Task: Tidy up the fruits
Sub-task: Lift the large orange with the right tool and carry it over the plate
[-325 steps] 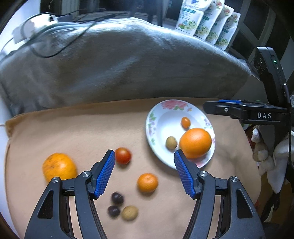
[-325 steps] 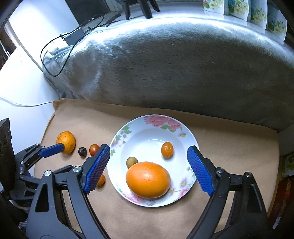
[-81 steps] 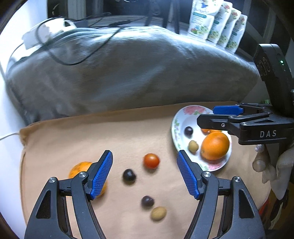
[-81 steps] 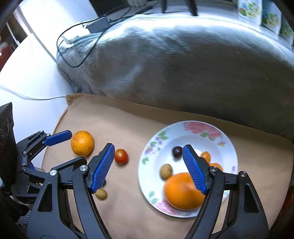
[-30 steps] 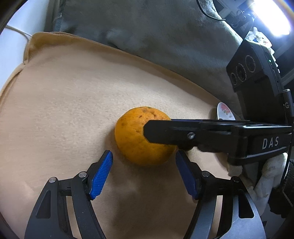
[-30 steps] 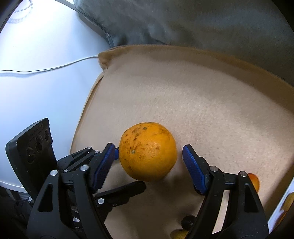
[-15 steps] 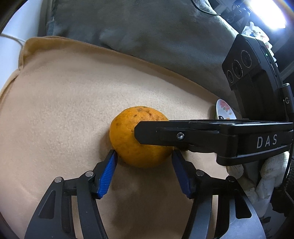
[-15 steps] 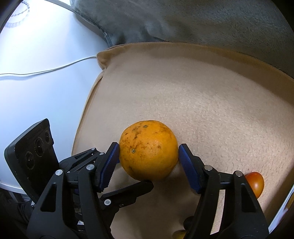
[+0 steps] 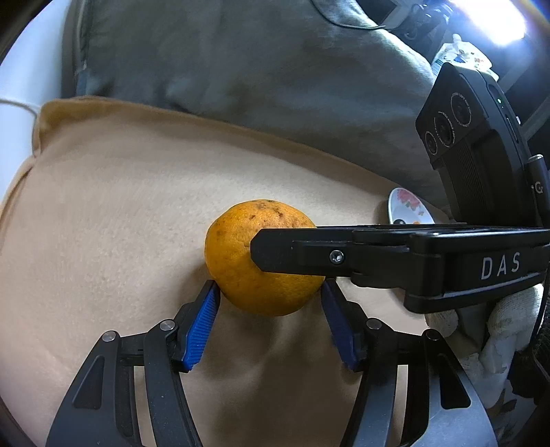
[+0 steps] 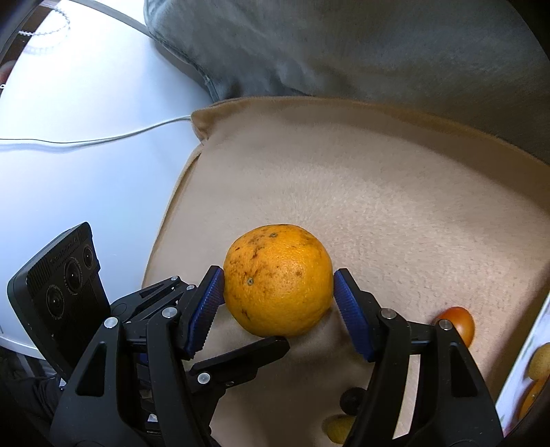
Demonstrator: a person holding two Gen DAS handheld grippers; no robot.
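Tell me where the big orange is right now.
The orange sits on the tan cloth near its left edge, centred in both wrist views, gripped by both the left gripper and the right gripper.

A lived-in home room, most likely a bedroom or sitting corner; soft furnishings cover nearly everything. A tan fleece blanket (image 10: 395, 192) lies spread as the working surface, its folded corner hanging over a smooth white tabletop (image 10: 86, 137); behind it a bulky grey plush cushion (image 9: 240, 68) is heaped up, with a black cable (image 9: 347, 22) trailing across its top; a thin white cord (image 10: 86, 139) runs over the white surface; a floral china plate (image 9: 407, 206) of the household kind sits at the blanket's edge; daylight glares in from the upper corner over cluttered belongings too blurred to name.
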